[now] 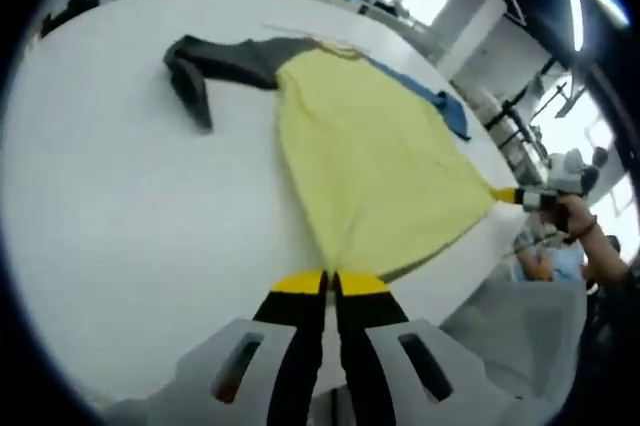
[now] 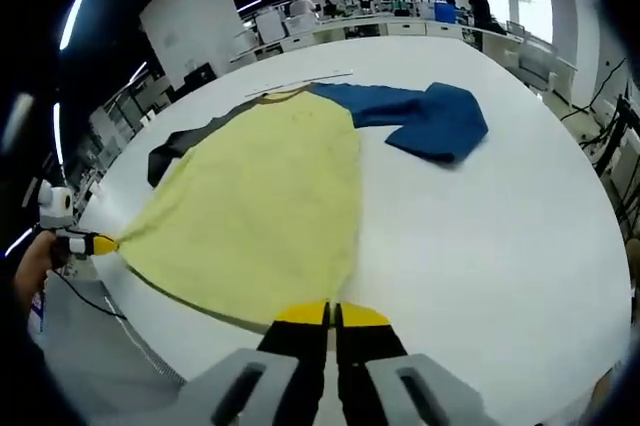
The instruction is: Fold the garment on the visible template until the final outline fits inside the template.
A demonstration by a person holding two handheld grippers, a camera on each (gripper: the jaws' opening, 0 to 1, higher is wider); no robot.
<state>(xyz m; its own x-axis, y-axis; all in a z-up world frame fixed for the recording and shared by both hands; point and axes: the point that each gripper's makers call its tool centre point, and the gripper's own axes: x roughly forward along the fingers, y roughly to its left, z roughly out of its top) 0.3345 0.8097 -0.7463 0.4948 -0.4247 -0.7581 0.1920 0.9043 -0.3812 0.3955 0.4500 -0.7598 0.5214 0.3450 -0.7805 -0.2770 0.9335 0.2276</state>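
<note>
Hem corners pinched, ready for the fold

The yellow garment (image 1: 375,161) is spread flat on the white table (image 1: 120,206) — its hem corners are clamped by left gripper (image 1: 331,284) and right gripper (image 2: 331,315), probably for lifting.

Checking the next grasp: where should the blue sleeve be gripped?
Grip the blue sleeve at its free cuff end, coming from the open table side: it lies flat and splayed away from the yellow body, its edge exposed.
</note>
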